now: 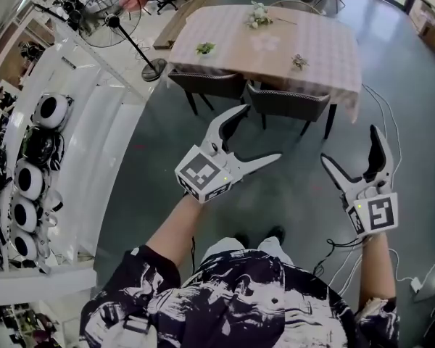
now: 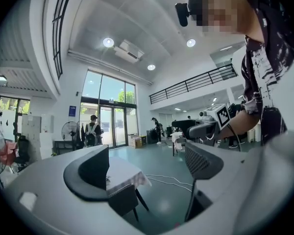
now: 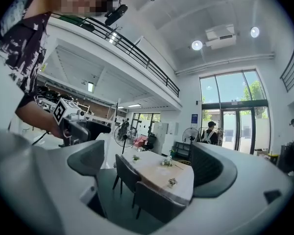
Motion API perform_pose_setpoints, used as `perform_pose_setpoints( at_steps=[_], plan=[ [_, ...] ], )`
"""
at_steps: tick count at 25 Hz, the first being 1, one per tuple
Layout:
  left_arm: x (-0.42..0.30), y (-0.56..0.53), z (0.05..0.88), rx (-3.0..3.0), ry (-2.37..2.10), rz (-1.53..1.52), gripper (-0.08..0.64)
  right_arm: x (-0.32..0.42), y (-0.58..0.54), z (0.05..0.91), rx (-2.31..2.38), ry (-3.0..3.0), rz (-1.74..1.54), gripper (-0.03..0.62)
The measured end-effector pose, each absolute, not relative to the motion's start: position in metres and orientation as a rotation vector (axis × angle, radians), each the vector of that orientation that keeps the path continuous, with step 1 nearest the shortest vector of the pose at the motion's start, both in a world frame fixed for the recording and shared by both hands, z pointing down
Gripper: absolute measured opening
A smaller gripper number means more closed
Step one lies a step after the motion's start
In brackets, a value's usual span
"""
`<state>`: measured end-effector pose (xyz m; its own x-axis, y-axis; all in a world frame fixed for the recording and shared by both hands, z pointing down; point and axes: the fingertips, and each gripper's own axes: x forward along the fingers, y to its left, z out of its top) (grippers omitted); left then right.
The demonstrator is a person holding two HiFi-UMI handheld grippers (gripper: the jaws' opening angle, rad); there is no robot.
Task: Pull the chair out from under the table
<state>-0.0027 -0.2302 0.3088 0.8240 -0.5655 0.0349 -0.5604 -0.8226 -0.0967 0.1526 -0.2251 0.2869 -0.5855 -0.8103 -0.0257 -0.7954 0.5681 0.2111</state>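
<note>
Two dark chairs, a left chair point(image 1: 206, 84) and a right chair point(image 1: 286, 101), are tucked under the near side of a table point(image 1: 326, 56) covered with a pale checked cloth. My left gripper point(image 1: 261, 133) hangs open in the air just short of the right chair, touching nothing. My right gripper point(image 1: 350, 145) is open too, further right and nearer me, above bare floor. The right gripper view looks past open jaws at both chairs point(image 3: 157, 202) and the table point(image 3: 159, 170). In the left gripper view, one chair point(image 2: 121, 199) and a table corner point(image 2: 130, 176) show between the open jaws.
Small plants point(image 1: 259, 14) stand on the table. A standing fan point(image 1: 109, 13) is at the left of the table, beside a white shelf unit point(image 1: 72, 122). Cables point(image 1: 380, 111) run over the floor at the right. A person point(image 2: 92, 131) stands far off by glass doors.
</note>
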Motion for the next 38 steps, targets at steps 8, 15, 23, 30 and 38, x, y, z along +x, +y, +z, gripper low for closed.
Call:
perform_pose_setpoints(
  at_steps=[8, 15, 23, 30, 38],
  plan=[
    [-0.015, -0.288, 0.353, -2.965, 0.875, -0.2, 0.463, 0.148, -0.285, 0.333, 1.347, -2.634, -0.268, 0.499],
    [-0.015, -0.375, 0.394, -2.918, 0.68, -0.403, 0.462, 0.136, -0.349, 0.374, 1.248, -2.46, -0.318, 0.499],
    [0.01, -0.496, 0.497, -2.722, 0.424, -0.846, 0.462, 0.113, -0.484, 0.493, 0.889, -2.137, -0.434, 0.499],
    [0.025, -0.554, 0.635, -2.627, 0.273, -1.206, 0.462, 0.1, -0.563, 0.644, 0.56, -1.818, -0.432, 0.497],
    [0.045, -0.579, 0.715, -2.569, 0.145, -1.41, 0.459, 0.1, -0.593, 0.73, 0.37, -1.685, -0.417, 0.495]
  ],
)
